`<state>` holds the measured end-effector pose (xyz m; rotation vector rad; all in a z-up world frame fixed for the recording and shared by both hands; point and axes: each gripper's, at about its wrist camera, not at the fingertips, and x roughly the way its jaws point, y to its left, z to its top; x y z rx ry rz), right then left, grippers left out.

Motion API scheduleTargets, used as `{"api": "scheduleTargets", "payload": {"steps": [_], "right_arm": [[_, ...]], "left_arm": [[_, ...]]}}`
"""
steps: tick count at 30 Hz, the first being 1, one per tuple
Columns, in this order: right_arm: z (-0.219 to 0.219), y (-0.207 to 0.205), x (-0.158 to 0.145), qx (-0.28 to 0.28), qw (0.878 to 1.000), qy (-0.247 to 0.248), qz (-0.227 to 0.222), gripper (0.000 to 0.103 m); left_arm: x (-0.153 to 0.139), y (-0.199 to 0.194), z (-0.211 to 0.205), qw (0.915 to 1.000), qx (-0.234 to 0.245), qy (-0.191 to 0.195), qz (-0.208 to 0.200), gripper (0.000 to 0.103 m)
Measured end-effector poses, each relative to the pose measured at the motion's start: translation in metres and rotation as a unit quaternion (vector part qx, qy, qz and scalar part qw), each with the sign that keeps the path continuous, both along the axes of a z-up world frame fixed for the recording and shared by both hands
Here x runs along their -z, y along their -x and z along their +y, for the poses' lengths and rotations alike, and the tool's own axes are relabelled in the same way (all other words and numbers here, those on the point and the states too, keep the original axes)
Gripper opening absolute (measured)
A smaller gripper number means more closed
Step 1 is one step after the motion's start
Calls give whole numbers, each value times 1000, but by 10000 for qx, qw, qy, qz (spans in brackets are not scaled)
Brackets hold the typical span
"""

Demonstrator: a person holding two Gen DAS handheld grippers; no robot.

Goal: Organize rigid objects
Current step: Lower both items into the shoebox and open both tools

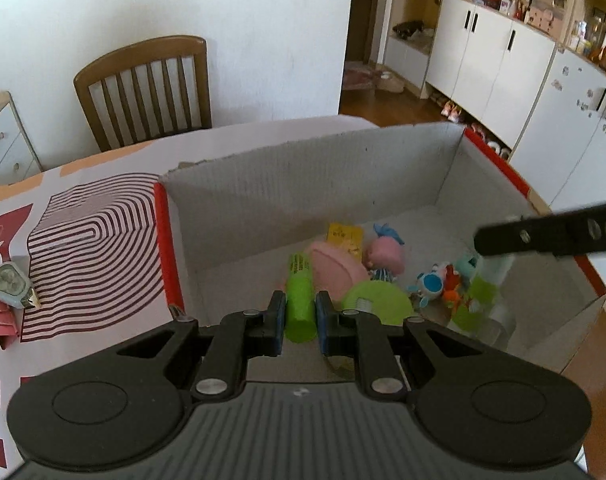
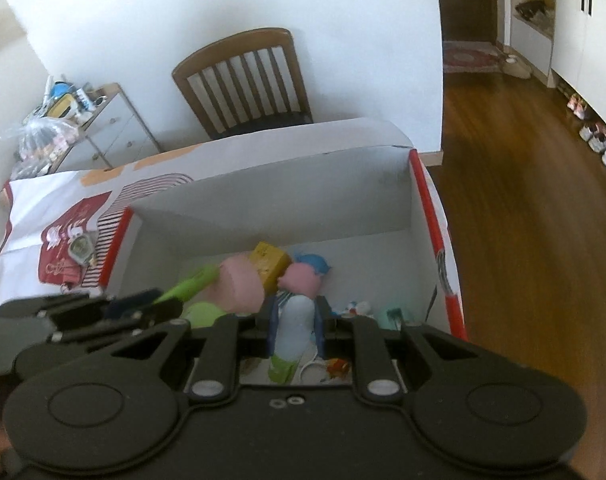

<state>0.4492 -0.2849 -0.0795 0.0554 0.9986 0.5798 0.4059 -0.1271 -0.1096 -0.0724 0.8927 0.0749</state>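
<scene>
Jaws of the left gripper (image 1: 300, 322) are closed on a green marker (image 1: 300, 300), which points into an open cardboard box (image 1: 303, 176) with red outer edges. The right gripper (image 2: 295, 330) has its jaws clamped on a pale blue bottle (image 2: 294, 330) with a green lower part, held over the same box. On the box floor lie a pink oval piece (image 1: 335, 266), a yellow block (image 1: 345, 238), a pink-headed doll (image 1: 385, 256) with blue hair, a green disc (image 1: 377, 300) and small blue and orange figures (image 1: 439, 282) (too blurred to tell what they are). The box stands on a surface covered with a red-and-white patterned cloth (image 1: 87, 248), where a small watch (image 1: 9, 284) lies well to the left of the box. A wooden chair (image 1: 147, 88) stands behind against a white wall.
</scene>
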Motion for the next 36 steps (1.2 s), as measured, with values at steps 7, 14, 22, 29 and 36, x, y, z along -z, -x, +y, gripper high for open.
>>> {"api": "scheduleTargets", "payload": {"steps": [7, 14, 22, 29, 36], "right_arm": [[4, -18, 17, 140, 9994, 239, 191, 19], [8, -23, 28, 165, 9984, 470, 264, 20], [2, -20, 34, 146, 9976, 568, 374, 24], [-3, -6, 31, -114, 9966, 744, 332, 29], [-3, 13, 12, -378, 9956, 852, -138, 61]], "left_arm": [[9, -2, -11, 9994, 96, -73, 325, 16], [17, -4, -15, 9977, 131, 74, 665, 16], [19, -3, -16, 9961, 58, 228, 852, 16], [13, 4, -14, 9948, 12, 498, 888, 16], [-8, 20, -14, 9968, 13, 536, 600, 16]]}}
